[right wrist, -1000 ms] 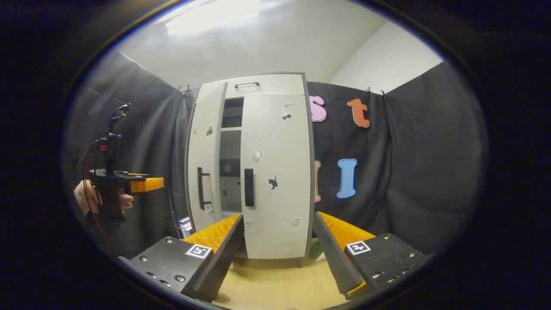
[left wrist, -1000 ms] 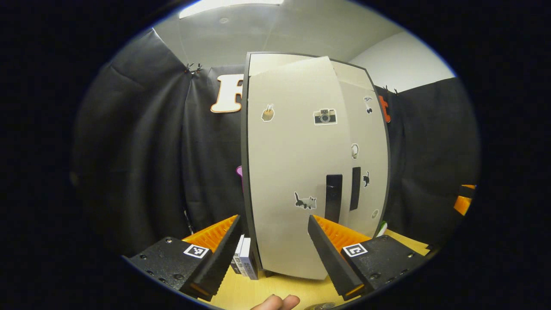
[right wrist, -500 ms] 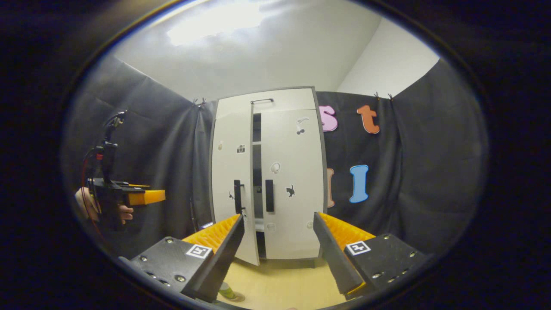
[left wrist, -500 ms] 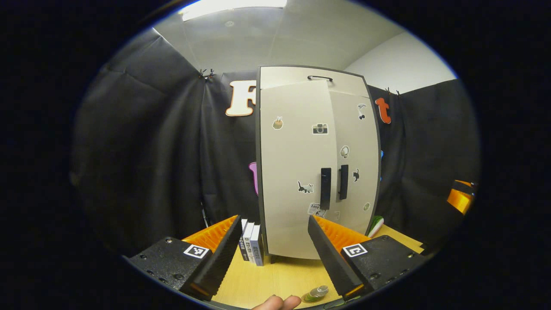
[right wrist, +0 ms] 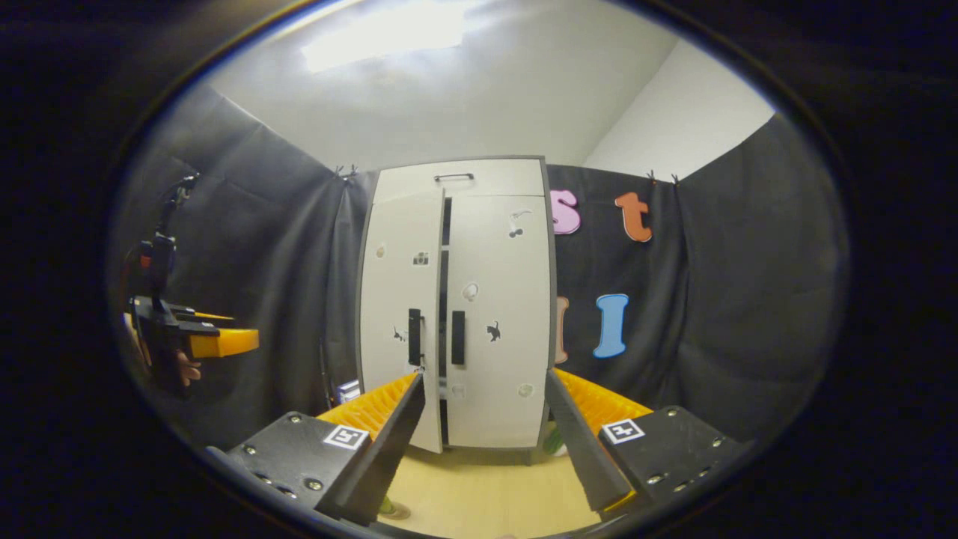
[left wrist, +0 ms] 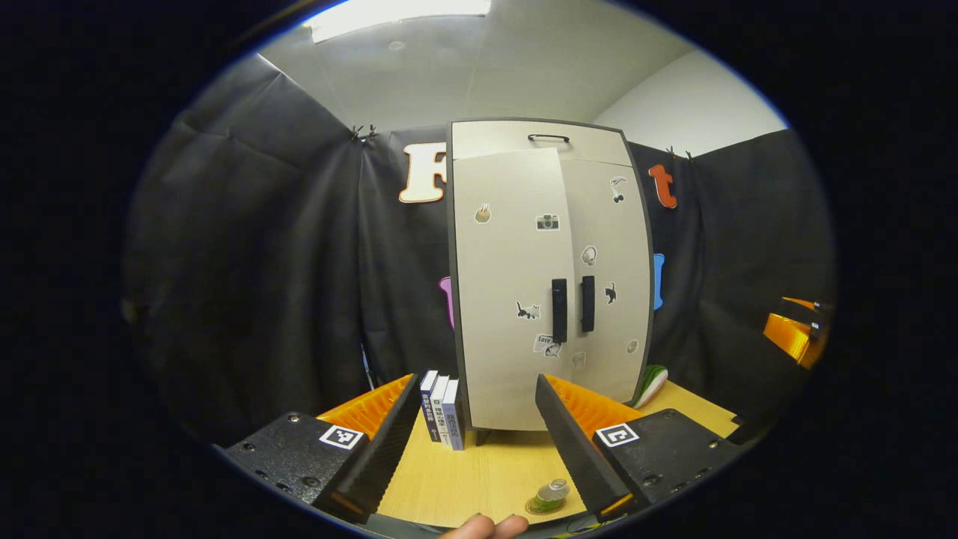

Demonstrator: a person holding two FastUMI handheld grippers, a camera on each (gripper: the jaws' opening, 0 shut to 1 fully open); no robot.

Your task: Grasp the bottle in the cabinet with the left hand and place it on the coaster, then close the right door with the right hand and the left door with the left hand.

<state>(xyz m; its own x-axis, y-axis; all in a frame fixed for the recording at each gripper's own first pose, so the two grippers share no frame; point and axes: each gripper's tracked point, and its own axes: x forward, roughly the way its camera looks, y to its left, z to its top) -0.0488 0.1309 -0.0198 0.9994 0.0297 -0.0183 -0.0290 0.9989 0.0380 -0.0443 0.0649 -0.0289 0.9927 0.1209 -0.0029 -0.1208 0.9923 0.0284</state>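
The tall pale cabinet point(left wrist: 550, 277) stands at the back of the wooden table. In the right gripper view its right door point(right wrist: 498, 314) is flush, while the left door point(right wrist: 397, 314) stands slightly ajar, with a thin dark gap beside it. A small clear bottle point(left wrist: 551, 492) stands upright on a round coaster point(left wrist: 540, 507) near the table's front edge. My left gripper point(left wrist: 475, 380) is open and holds nothing, well back from the cabinet. My right gripper point(right wrist: 485, 374) is also open and empty. The left gripper point(right wrist: 224, 342) also shows far left.
Three books point(left wrist: 441, 408) stand upright against the cabinet's left side. A green and white object point(left wrist: 651, 382) lies at its right foot. A fingertip point(left wrist: 483, 526) shows at the bottom edge. The right gripper point(left wrist: 793, 337) hangs at the far right.
Both grippers have drawn back from the cabinet, which now looks smaller. The left door has swung from partly open to almost shut. The bottle on its coaster has come into view.
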